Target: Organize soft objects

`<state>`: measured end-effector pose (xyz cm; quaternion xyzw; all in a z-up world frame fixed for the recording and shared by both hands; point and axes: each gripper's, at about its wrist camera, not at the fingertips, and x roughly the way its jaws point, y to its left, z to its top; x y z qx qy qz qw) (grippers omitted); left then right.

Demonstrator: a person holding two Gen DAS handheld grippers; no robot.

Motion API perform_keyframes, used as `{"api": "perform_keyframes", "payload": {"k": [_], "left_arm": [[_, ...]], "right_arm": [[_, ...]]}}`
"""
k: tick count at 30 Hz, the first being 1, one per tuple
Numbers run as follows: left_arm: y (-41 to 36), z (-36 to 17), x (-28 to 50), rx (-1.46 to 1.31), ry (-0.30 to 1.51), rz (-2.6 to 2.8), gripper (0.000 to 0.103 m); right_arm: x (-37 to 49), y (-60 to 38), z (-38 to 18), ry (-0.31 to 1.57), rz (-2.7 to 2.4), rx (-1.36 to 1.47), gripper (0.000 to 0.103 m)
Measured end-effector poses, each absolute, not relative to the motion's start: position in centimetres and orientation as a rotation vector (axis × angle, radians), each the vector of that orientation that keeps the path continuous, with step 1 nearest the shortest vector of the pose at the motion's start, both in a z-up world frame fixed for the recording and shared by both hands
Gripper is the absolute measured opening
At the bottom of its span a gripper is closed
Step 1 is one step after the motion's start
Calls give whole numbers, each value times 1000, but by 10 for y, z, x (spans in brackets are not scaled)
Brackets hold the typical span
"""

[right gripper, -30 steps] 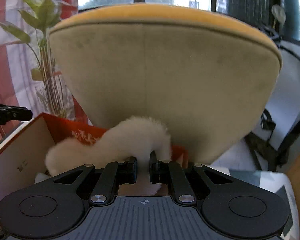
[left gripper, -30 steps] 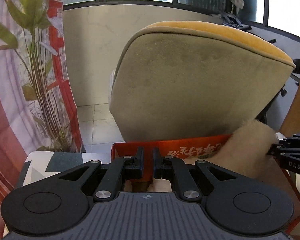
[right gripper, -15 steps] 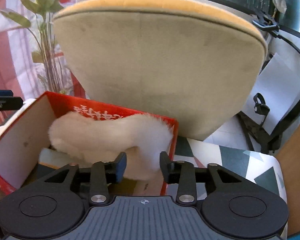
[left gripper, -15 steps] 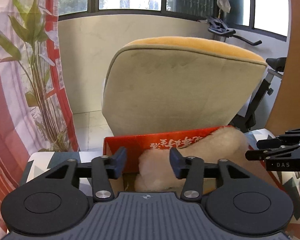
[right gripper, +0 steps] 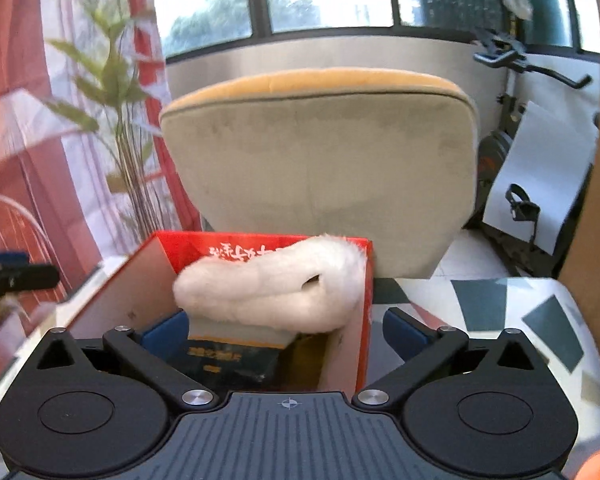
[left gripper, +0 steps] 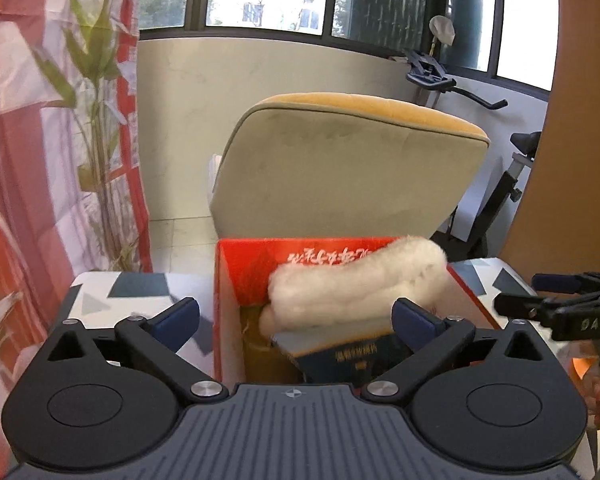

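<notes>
A white fluffy soft piece (left gripper: 360, 280) (right gripper: 268, 288) lies across the open red cardboard box (left gripper: 252, 260) (right gripper: 188, 244), resting on a dark blue book (left gripper: 352, 360) (right gripper: 228, 356) inside. My left gripper (left gripper: 296, 312) hangs at the box's near edge, its jaws opening wide; the fluffy piece lies beyond the fingertips and the pads touch nothing. My right gripper (right gripper: 282, 326) is at the box's near right corner, jaws also opening, holding nothing. Each gripper shows at the edge of the other's view, the right gripper (left gripper: 560, 308) and the left gripper (right gripper: 16, 276).
A large beige cushion with an orange top (left gripper: 340, 176) (right gripper: 320, 160) stands right behind the box. The box sits on a table with a geometric-pattern cloth (left gripper: 140, 284) (right gripper: 500, 304). A leafy plant (left gripper: 100, 120) is at left, an exercise bike (left gripper: 500, 184) and a wooden panel (left gripper: 572, 160) at right.
Both grippers were shut on the fluffy piece, then let it go and spread wide. Both pulled back from the box, and the piece now lies in it.
</notes>
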<state>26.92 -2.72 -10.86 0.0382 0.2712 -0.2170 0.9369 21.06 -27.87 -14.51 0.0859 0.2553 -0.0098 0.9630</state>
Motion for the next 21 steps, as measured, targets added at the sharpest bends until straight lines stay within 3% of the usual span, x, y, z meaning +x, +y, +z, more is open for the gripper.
{"api": "perform_keyframes", "payload": {"k": [21], "left_arm": [[16, -168, 158, 28, 625, -410, 103]], "right_arm": [[70, -239, -208, 461, -37, 196, 102]]}}
